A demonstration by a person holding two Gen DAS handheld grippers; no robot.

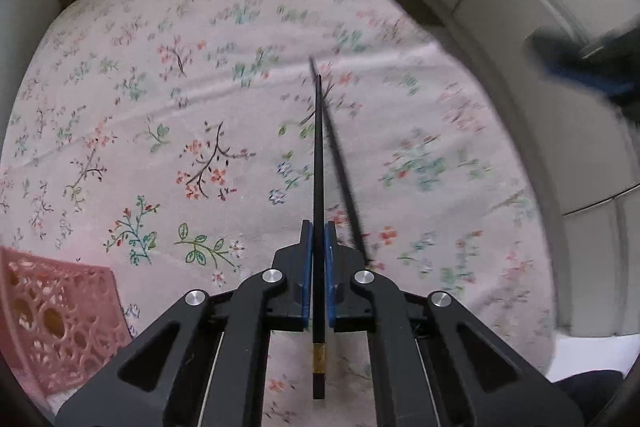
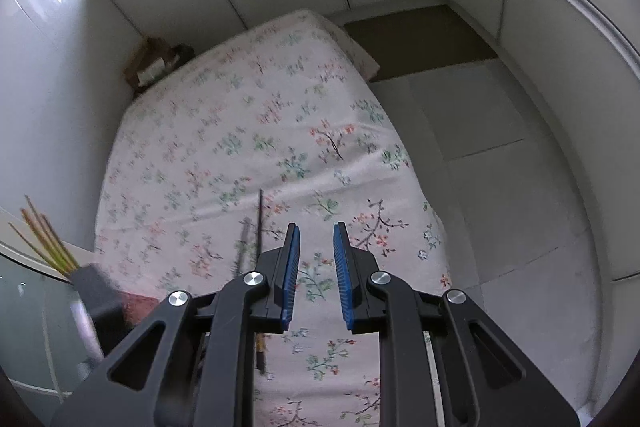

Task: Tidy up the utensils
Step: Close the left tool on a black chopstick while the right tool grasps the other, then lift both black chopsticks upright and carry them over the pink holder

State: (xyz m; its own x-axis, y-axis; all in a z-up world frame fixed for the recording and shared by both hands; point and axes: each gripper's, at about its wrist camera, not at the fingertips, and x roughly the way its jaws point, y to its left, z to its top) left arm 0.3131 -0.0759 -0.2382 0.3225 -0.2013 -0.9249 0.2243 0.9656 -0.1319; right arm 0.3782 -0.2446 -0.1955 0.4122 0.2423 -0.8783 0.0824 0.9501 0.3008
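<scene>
My left gripper (image 1: 318, 227) is shut on a black chopstick (image 1: 318, 163) with a gold band near its butt, held above the floral tablecloth (image 1: 168, 115). A thin dark line (image 1: 344, 179) beside it looks like its shadow or a second chopstick; I cannot tell which. My right gripper (image 2: 316, 229) is open and empty above the cloth. In the right wrist view a black chopstick (image 2: 260, 223) shows just left of the right gripper, partly hidden behind its left finger. The right gripper appears blurred at the right edge of the left wrist view (image 1: 580, 67).
A pink perforated basket (image 1: 52, 319) stands at the lower left of the table. A dark holder (image 2: 94, 287) with several wooden chopsticks (image 2: 44, 239) sits at the left. A brown cardboard item (image 2: 154, 65) lies at the table's far corner. White panelled walls surround the table.
</scene>
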